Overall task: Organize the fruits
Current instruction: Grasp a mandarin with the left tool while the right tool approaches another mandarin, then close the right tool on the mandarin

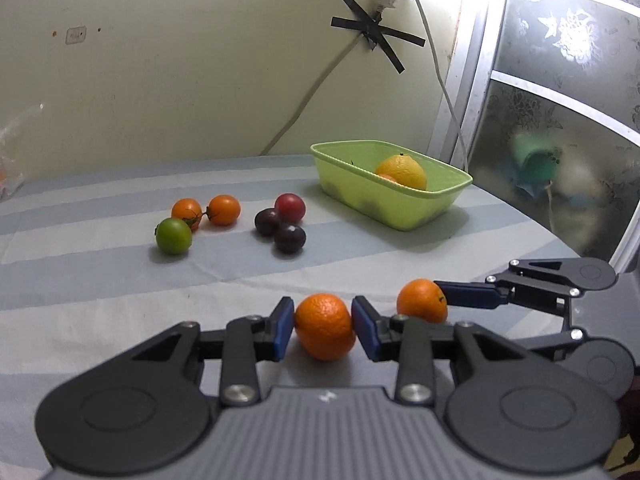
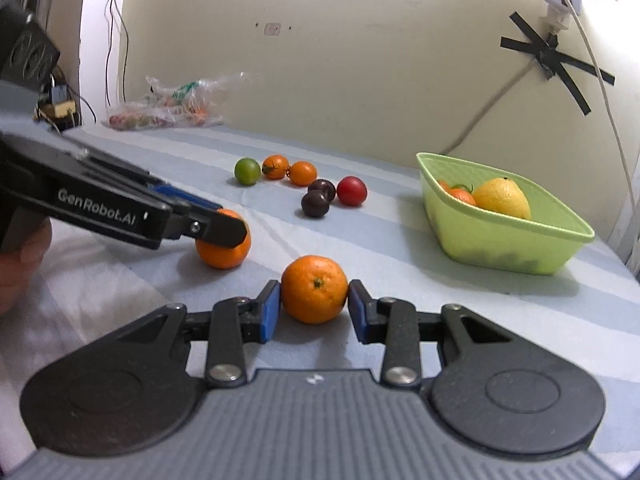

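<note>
Left wrist view first: the left gripper [image 1: 323, 330] sits low centre of frame, its blue pads pressed against both sides of a round orange mandarin [image 1: 325, 327] that rests on the grey-and-white striped cloth [image 1: 100, 280]. Just right of it, the right gripper [image 1: 444, 300] reaches in from the right edge, one blue finger touching a second orange mandarin [image 1: 422, 300]; its other finger is hidden, so its grip cannot be judged here. Mid-frame left lie a green tomato [image 1: 173, 236] and two orange tomatoes [image 1: 224, 209], with three dark plums [image 1: 280, 224] beside them. Upper right of centre, a light green plastic basket [image 1: 400, 208] holds a yellow lemon [image 1: 401, 171].

Right wrist view: the right gripper [image 2: 314, 306] is bottom centre, pads closed on the second mandarin [image 2: 314, 289], which sits squarely between them on the cloth. At left, the left gripper [image 2: 224, 226] clamps the first mandarin [image 2: 223, 252]. The basket [image 2: 508, 240] stands at right; a clear plastic bag [image 2: 176, 100] lies upper left.
</note>
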`<control>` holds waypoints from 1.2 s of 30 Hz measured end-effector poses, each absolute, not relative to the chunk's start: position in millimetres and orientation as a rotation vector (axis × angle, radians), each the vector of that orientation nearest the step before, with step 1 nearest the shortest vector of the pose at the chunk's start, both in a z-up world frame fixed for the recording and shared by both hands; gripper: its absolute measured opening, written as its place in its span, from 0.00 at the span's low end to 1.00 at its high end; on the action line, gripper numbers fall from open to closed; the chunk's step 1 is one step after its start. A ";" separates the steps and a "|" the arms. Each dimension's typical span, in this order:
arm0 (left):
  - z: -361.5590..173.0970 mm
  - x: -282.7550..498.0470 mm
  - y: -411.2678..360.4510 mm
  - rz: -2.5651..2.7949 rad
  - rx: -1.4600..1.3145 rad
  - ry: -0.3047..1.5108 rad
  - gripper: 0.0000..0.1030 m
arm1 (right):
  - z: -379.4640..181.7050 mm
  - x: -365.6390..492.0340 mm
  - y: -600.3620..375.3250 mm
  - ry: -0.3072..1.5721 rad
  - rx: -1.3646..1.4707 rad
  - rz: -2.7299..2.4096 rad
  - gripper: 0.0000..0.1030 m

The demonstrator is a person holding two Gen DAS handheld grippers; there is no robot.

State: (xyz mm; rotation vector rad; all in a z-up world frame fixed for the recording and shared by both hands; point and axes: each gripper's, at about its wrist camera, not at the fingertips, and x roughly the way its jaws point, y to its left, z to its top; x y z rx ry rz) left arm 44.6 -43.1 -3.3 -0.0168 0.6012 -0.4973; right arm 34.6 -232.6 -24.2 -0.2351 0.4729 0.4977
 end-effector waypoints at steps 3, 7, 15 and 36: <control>-5.0 42.6 -44.1 -0.492 -0.011 0.598 0.39 | -25.3 32.9 -230.3 0.469 -0.254 0.497 0.40; -12.0 43.4 -45.9 -0.492 -0.015 0.612 0.47 | -26.3 36.0 -232.4 0.490 -0.242 0.502 0.43; -18.5 43.6 -48.5 -0.513 -0.019 0.617 0.48 | -27.0 37.9 -234.5 0.503 -0.218 0.501 0.49; -11.6 44.7 -52.5 -0.537 -0.056 0.625 0.33 | -24.7 49.3 -233.4 0.511 -0.182 0.545 0.36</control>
